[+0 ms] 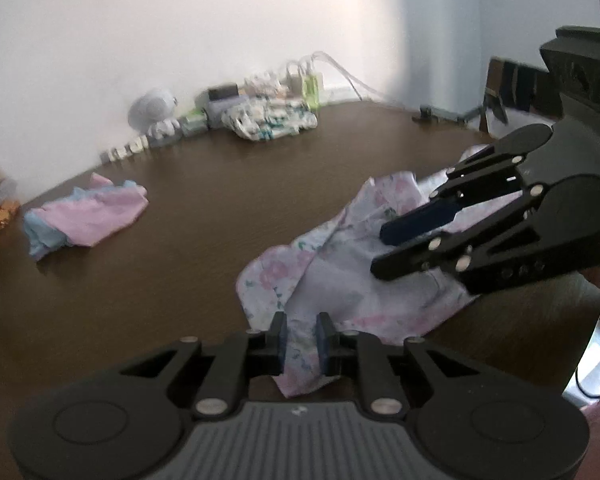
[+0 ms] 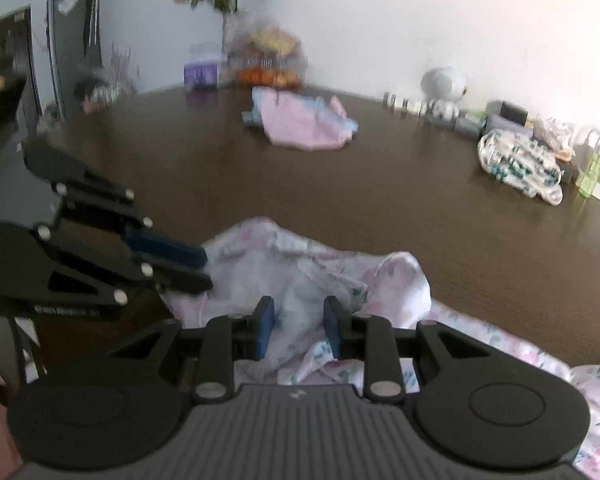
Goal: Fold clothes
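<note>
The floral garment (image 1: 340,264) lies crumpled on the table (image 1: 180,240). Left gripper (image 1: 302,340) pinches its hem narrowly; right gripper (image 2: 299,328), part-open, straddles loose cloth and could lose it

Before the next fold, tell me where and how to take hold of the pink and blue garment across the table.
Grip the pink and blue garment at its pink hem nearest you, coming in low from the near side. It lies flat and loosely folded on the table, with clear wood in front, and that edge looks to offer a thin lip for a pinch. The far blue edge sits close to clutter.
</note>
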A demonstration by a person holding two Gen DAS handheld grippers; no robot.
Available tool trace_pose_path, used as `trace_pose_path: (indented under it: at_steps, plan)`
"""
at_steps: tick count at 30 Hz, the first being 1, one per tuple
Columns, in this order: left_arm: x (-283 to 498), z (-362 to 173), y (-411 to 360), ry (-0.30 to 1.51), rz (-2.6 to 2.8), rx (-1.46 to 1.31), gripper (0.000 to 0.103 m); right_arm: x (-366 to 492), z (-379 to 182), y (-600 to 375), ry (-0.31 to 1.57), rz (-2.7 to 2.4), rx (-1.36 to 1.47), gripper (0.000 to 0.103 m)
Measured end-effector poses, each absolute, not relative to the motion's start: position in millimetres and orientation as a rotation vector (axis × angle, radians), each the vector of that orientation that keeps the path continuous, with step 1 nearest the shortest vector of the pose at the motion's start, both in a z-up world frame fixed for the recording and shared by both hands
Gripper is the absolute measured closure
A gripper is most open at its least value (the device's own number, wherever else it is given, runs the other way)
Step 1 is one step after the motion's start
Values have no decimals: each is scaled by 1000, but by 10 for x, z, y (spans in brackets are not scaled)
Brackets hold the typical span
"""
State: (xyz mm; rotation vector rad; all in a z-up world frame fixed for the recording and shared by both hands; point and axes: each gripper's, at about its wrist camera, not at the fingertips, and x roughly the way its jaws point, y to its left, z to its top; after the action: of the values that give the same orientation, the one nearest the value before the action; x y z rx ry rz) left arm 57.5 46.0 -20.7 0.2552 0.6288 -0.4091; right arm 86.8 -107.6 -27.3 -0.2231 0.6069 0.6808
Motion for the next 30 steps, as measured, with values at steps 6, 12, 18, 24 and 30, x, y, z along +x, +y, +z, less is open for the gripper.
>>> trace_pose_path:
  at_steps: [6, 12, 18, 24, 30]
  plan:
    - [493, -145, 541, 628, -406, 236, 87, 989, -73, -803, 556, 736, -267, 70]
    - [552, -283, 506, 682, -404, 230, 88, 1232, -277, -551, 638, 720, -317, 70]
    - [549, -314, 496, 684, -404, 235, 88, 1323, -461, -573, 694, 718, -292, 70]
    - [549, -241, 516, 668, -402, 217, 83, 1292, -357, -686, 674, 731, -241, 60]
    - [389, 99, 812, 531, -355, 58, 9, 838, 90, -1217, 528, 689, -131, 0]
